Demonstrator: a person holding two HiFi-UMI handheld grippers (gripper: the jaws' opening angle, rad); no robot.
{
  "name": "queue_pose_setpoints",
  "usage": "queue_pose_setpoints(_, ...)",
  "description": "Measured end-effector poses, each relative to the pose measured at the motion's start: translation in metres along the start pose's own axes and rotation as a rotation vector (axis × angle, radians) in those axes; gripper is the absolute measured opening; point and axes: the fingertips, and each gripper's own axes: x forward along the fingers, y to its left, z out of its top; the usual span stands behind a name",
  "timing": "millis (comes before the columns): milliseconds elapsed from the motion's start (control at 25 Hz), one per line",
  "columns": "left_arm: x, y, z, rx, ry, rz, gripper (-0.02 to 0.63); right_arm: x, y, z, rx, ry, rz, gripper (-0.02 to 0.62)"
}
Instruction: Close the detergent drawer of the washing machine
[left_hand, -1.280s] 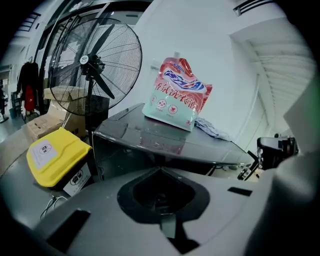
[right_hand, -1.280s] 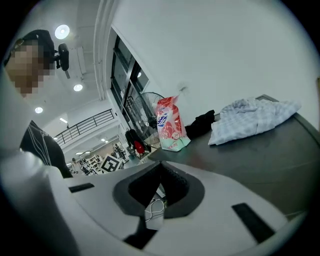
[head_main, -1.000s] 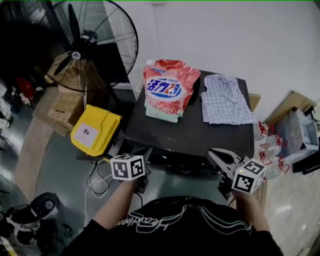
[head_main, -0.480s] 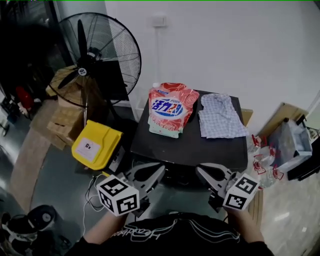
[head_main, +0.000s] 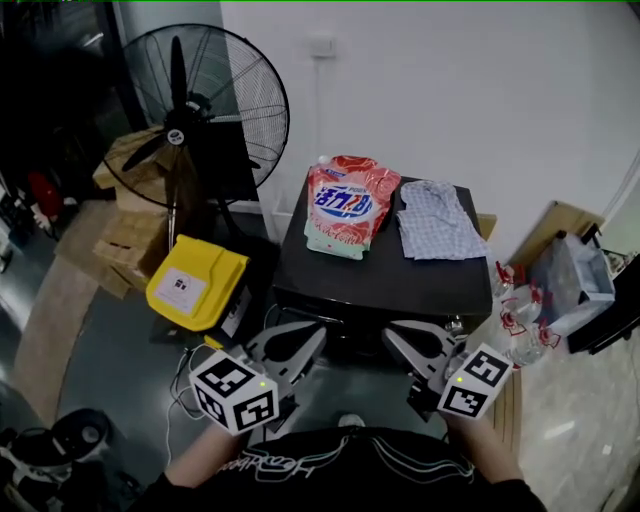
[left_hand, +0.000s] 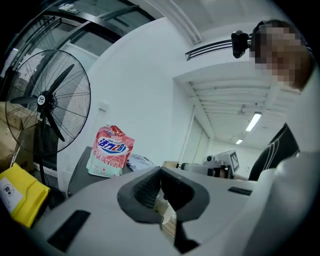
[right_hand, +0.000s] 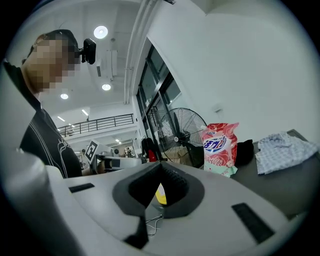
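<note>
You hold both grippers low in front of your body, short of the washer (head_main: 385, 275), one to each side of its near edge. The left gripper (head_main: 316, 333) points forward and to the right, and its jaws are closed tip to tip with nothing between them. Its own view shows only the small hollow between the pads, and open air beyond. The right gripper (head_main: 391, 338) points forward and to the left. Its jaws are also pressed together and empty. The two tips are near each other but do not touch, and neither touches the washer.

The washer stands straight ahead of you against the white wall, and you see its flat black top from above. Its front face is in deep shadow under the near edge, so the drawer cannot be made out there and you cannot tell how far it stands out.

A pink pouch (head_main: 346, 205) lies on the back left part of the top. A checked shirt (head_main: 432, 222) lies crumpled just beside it on the right.

A fan (head_main: 195, 105) stands to the left of the washer, with boxes (head_main: 128, 232) below it. A yellow case (head_main: 197, 282) lies on the floor near the washer's left corner. Cables (head_main: 185, 365) lie on the floor beside your left gripper, and bottles (head_main: 515, 322) sit by the washer's right side.
</note>
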Motion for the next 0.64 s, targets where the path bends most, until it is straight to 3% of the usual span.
queue_pose_setpoints(640, -0.040, -0.003, -0.017, -0.005, -0.016, 0.014, 0.023, -0.001, 0.036, -0.016, -0.011, -0.004, -0.066, 0.026)
